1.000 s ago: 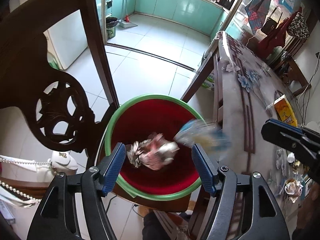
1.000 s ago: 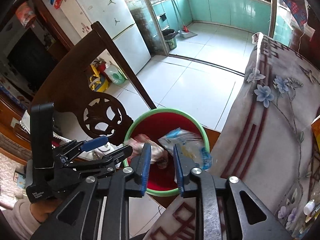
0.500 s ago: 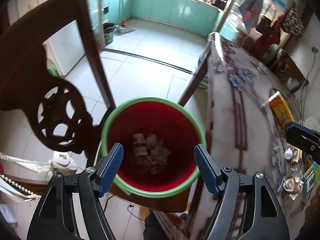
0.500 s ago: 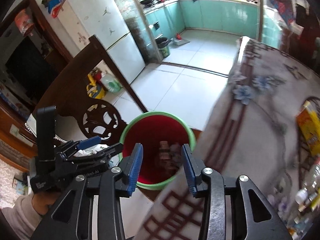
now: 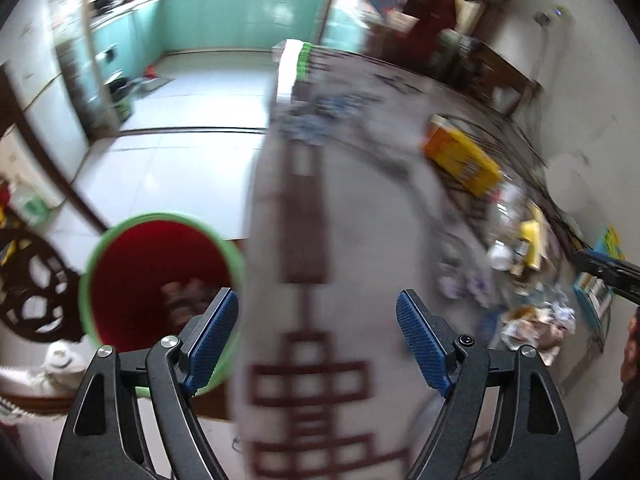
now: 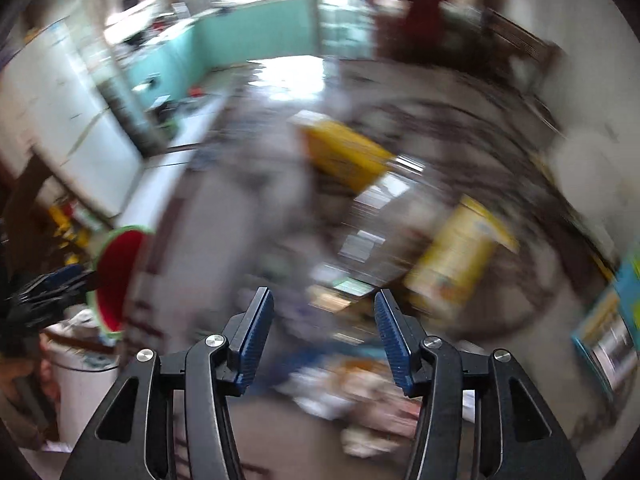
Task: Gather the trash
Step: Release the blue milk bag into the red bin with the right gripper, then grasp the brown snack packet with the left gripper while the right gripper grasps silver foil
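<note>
No legible text anywhere.

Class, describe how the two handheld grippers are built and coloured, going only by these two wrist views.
Both the left gripper and the right gripper have glossy black plastic frames with triangular cut-outs, silver bolt heads at the joints, and fingers faced with ribbed blue pads. No cables or markings show.

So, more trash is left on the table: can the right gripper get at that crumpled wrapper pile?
Probably yes: the right gripper is open and empty, and the crumpled wrapper pile lies just below its fingers, nothing between, though blur hides detail.
</note>
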The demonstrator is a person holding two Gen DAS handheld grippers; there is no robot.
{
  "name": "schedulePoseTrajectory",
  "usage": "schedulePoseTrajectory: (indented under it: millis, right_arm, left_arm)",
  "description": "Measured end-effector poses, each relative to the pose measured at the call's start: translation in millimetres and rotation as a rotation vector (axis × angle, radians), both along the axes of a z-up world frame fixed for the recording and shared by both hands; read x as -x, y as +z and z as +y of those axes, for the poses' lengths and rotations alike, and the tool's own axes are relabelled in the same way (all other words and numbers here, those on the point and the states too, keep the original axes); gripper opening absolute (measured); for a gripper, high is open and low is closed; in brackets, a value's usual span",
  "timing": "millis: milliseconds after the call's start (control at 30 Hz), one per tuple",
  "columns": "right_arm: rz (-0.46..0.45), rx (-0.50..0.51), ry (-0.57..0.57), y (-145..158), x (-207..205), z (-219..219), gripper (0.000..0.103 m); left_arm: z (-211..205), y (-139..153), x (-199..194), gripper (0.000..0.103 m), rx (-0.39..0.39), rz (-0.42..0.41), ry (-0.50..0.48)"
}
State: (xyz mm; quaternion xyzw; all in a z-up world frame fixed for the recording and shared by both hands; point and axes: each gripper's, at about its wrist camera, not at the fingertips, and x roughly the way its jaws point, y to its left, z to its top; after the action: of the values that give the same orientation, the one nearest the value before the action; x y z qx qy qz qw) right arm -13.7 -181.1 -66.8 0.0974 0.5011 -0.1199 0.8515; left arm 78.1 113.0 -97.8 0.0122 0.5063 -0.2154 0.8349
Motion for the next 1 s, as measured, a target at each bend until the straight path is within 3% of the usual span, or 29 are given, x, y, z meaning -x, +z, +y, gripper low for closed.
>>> schedulePoseTrajectory:
  millis: [100, 233, 333, 467, 600, 867, 933, 1000]
  right_arm:
    - [0.063, -0.053, -0.105, -23, 27, -52, 0.051]
    - [0.132, -0.111, -0.164, -56, 48, -90, 0.051]
    - [0.163, -0.149, -0.16, -79, 56, -101, 0.051]
    - [0.147, -0.128, -0.089, -82, 54, -108, 0.051]
    - [0.169, -0.03, -0.008, -85, 45, -106, 0.039]
    - [0.08, -0.165, -0.11, -80, 55, -150, 0.036]
    - [0.078, -0.163, -0.119, -79, 55, -154, 0.036]
    - [0.073, -0.17, -0.125, -78, 56, -158, 0.036]
  left_arm:
    - [-42, 2, 9, 0.081, 0.014, -0.002, -0.08]
    - [-107, 7, 19, 0.081, 0.029, -0.027, -0.224]
    - [-150, 7, 27, 0.082, 0.021, -0.05, -0.323]
    - [-197, -1, 29, 0.082, 0.014, -0.038, -0.406]
    - [-224, -18, 28, 0.082, -0.01, 0.012, -0.421]
    - [-245, -45, 23, 0.082, -0.036, 0.127, -0.376]
    - [-248, -50, 21, 0.078, -0.035, 0.151, -0.364]
    - [-250, -55, 20, 0.065, -0.04, 0.169, -0.355]
